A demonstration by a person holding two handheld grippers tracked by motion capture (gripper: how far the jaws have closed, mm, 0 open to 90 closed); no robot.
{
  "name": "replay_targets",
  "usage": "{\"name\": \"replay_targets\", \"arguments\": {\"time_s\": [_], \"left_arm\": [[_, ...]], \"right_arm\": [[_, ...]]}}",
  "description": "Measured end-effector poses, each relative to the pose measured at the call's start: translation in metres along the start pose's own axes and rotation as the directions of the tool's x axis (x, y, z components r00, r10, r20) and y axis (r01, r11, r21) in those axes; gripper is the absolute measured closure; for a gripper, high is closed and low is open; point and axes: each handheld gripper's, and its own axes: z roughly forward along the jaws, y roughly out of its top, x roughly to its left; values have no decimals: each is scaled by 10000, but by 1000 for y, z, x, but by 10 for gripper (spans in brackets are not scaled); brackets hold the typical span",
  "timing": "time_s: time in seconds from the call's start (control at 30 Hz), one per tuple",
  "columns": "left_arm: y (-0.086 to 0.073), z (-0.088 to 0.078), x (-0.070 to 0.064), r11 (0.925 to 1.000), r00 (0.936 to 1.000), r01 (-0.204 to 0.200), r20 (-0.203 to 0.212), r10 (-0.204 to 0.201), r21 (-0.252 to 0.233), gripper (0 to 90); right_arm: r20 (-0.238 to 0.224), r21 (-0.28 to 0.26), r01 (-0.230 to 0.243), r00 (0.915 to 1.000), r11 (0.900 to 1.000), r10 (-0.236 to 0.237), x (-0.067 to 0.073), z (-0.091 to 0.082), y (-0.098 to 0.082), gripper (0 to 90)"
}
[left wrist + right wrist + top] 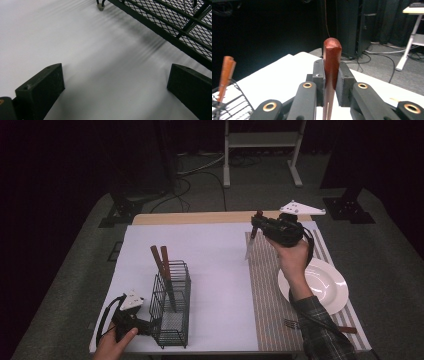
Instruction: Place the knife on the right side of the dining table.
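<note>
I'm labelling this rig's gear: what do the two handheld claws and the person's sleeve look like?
Both the left claw and the right claw are black, each with a pale three-cornered plate and a black cable. Brass rivets mark the right one's links. The sleeve is dark plaid.

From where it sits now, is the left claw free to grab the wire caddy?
Probably yes. The left claw rests open on the white table cover, right beside the wire caddy, its jaws empty. Nothing lies between them; only a short turn toward the mesh wall seems needed.
</note>
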Motion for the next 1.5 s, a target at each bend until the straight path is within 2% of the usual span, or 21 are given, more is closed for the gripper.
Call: {"name": "replay_targets", "arguments": {"time_s": [0.2, 0.43, 0.5, 0.77, 1.0, 1.23, 1.5], "left_arm": [[0, 0, 0, 10000, 10000, -2, -2, 2, -1, 0], [0, 0, 0, 10000, 10000, 12, 9, -12, 6, 0], [0, 0, 0, 10000, 10000, -4, 7, 4, 8, 0], [0, 0, 0, 10000, 10000, 9, 8, -9, 9, 0], [0, 0, 0, 10000, 10000, 7, 8, -7, 6, 0], [0, 0, 0, 10000, 10000, 4, 8, -4, 8, 0], [0, 0, 0, 10000, 10000, 2, 9, -2, 9, 0]], "right_arm": [[600, 243, -95, 9982, 9997, 80, -17, 5, -10, 795], [1020, 349, -419, 9941, 9985, 381, -34, 9, -19, 795], [1312, 309, -534, 9901, 9981, 489, -43, 11, -23, 795], [1733, 251, -806, 9820, 9964, 750, -59, 17, -32, 796], [1912, 217, -997, 9771, 9948, 937, -66, 23, -38, 796], [1937, 209, -1088, 9757, 9938, 1027, -68, 25, -42, 795], [1963, 139, -1170, 9741, 9930, 1120, -69, 20, -44, 789]]}}
